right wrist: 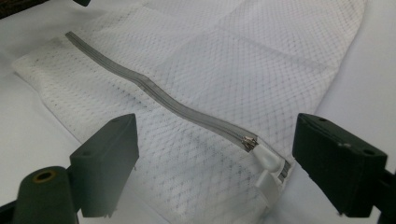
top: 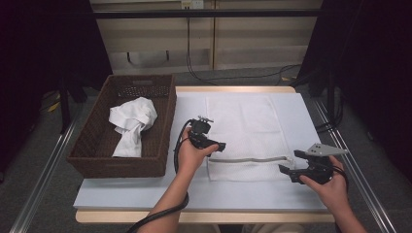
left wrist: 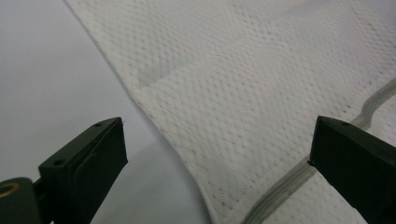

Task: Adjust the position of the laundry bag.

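The left gripper (top: 219, 145) is a black tool held in the person's left hand (top: 190, 154). Its jaws stand wide apart and hold nothing. They hang over the left edge of the white mesh bag with a grey zipper (top: 248, 138), close to the left end of the grey zipper (top: 250, 159). In the left gripper view the bag's edge (left wrist: 154, 116) runs between the two jaws, with the bare table top on one side and the mesh on the other.

The right gripper (top: 290, 163) is black too, with a grey three-cornered plate on top, and the right hand (top: 326, 187) holds it. Its jaws are wide open and empty. It sits just past the right end of the zipper, near the right edge of the table. In the right gripper view the small white zipper pull (right wrist: 267, 161) lies between the jaws, at the bag's corner.

The bag lies flat in the middle of the white table top (top: 145, 194), its far end near the back edge. There is bare room in front of the bag and to its left.

At the left edge of the table stands one dark brown woven basket (top: 94, 141). One crumpled white cloth (top: 131, 124) lies inside it.

There are two grippers, one bag, one basket and one cloth.
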